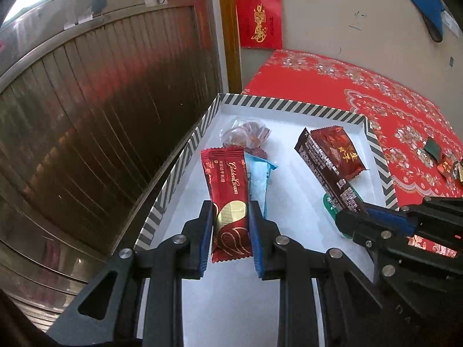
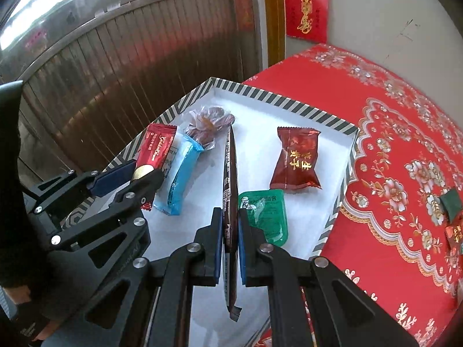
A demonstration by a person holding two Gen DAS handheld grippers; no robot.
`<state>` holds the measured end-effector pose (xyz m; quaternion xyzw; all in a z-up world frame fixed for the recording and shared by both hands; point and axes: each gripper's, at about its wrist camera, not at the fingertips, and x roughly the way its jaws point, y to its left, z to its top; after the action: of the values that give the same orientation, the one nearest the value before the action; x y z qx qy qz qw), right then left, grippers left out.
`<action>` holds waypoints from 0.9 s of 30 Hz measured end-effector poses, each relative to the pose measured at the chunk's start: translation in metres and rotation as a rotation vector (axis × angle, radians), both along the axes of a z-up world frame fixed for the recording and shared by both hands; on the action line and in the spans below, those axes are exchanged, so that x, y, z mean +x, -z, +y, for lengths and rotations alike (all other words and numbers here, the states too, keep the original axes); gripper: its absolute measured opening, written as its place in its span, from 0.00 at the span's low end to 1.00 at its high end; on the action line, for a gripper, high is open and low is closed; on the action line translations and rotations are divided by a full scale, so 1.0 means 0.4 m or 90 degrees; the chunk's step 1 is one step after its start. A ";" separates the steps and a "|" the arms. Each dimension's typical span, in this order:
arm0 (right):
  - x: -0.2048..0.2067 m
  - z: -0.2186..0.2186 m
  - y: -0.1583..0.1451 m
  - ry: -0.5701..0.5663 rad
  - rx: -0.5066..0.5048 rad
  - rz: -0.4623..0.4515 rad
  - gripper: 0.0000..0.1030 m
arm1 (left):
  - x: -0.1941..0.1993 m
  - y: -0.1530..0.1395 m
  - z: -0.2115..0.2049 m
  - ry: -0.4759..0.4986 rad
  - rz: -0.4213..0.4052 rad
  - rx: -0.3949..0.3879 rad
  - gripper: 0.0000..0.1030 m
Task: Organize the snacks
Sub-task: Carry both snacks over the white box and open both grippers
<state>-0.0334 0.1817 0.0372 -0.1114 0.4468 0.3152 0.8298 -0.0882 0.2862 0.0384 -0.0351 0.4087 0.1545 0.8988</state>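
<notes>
Both grippers hang over the striped-rim tray (image 1: 289, 107), each carrying 1 snack, so the step in hand reads as placing. The left gripper (image 1: 230, 214) has its jaws pinching the red bar (image 1: 230, 202) flat across its width; the bar's far end points to 12 o'clock, beside the blue packet (image 1: 259, 182) just at its 3 o'clock. The right gripper (image 2: 230, 225) has its jaws pressed on the dark brown bar (image 2: 229, 173), held edge-on. In the right wrist view the green sauce tub (image 2: 264, 217) lies at 3 o'clock of those jaws and the maroon candy (image 2: 295, 162) at 1 o'clock. The next move probably calls for lowering each bar onto bare tray floor and then spreading the jaws.
</notes>
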 end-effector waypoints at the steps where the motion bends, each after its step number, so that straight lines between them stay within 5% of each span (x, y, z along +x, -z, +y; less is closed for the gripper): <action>1: 0.000 0.001 0.002 0.000 -0.001 0.001 0.07 | 0.000 0.001 0.001 0.001 0.001 0.001 0.26; 20: 0.005 0.001 0.032 0.006 0.021 0.042 0.09 | 0.010 0.016 0.010 -0.005 0.015 0.000 0.28; 27: -0.002 -0.017 0.027 0.007 0.042 0.056 0.09 | 0.010 0.014 0.017 -0.017 0.013 -0.004 0.58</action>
<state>-0.0343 0.1749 0.0265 -0.0678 0.4726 0.3299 0.8144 -0.0840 0.2931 0.0330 -0.0420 0.4182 0.1657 0.8921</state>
